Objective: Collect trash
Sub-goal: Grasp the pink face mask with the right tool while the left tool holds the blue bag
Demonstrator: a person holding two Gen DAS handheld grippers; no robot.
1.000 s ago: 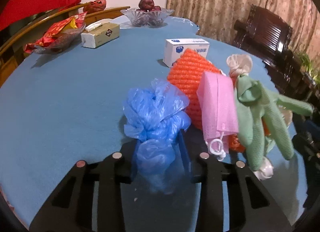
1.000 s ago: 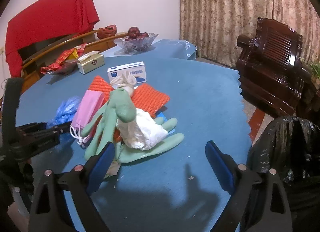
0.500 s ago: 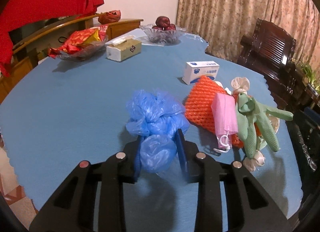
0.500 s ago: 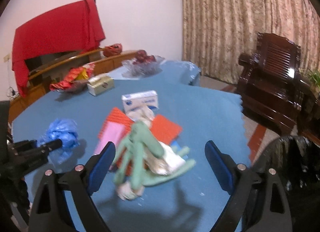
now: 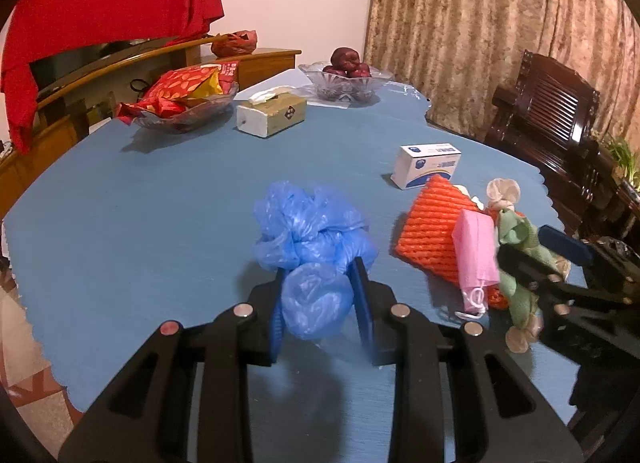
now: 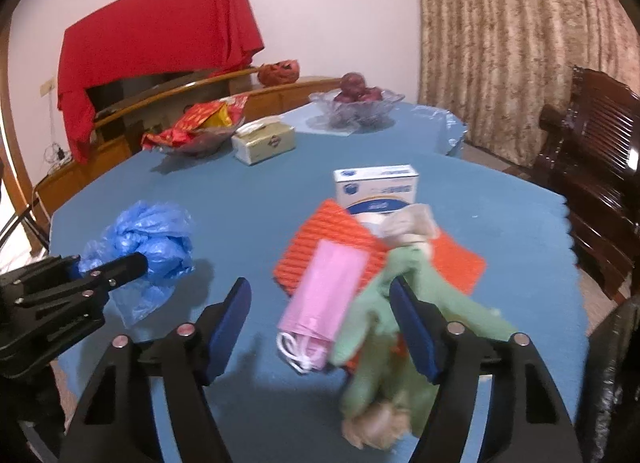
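A crumpled blue plastic bag (image 5: 312, 239) hangs pinched between the pads of the left gripper (image 5: 320, 295), its loose folds bulging above and below the pads and lifted clear of the round table under a blue cloth (image 5: 160, 215) — a hold that looks meant to carry the bag off as one bundle rather than drag it. To the bag's right lies the rest of the litter in one heap: a ribbed orange foam net sleeve (image 5: 432, 235) flat on the cloth, a pink face mask (image 6: 328, 299) with white ear loops draped over its near edge, and a limp green rubber glove (image 6: 384, 319) slung across both, with a pale wad of tissue (image 6: 376, 431) at its lower end. The right gripper (image 6: 320, 319) stands over this heap with its jaws closing; the mask and the glove's cuff lie between the blue pads, the right pad just beside the glove, though blur hides whether it presses yet. Piling the scraps probably lets one pinch take several at once. Right of the heap, past the table's scalloped edge, a black bin bag (image 6: 616, 367) shows — the likely destination. Behind the heap, a white and blue carton (image 6: 376, 187) sits apart, and further back a tissue box (image 5: 272, 115) and glass bowls of fruit and snacks, none of it obvious trash
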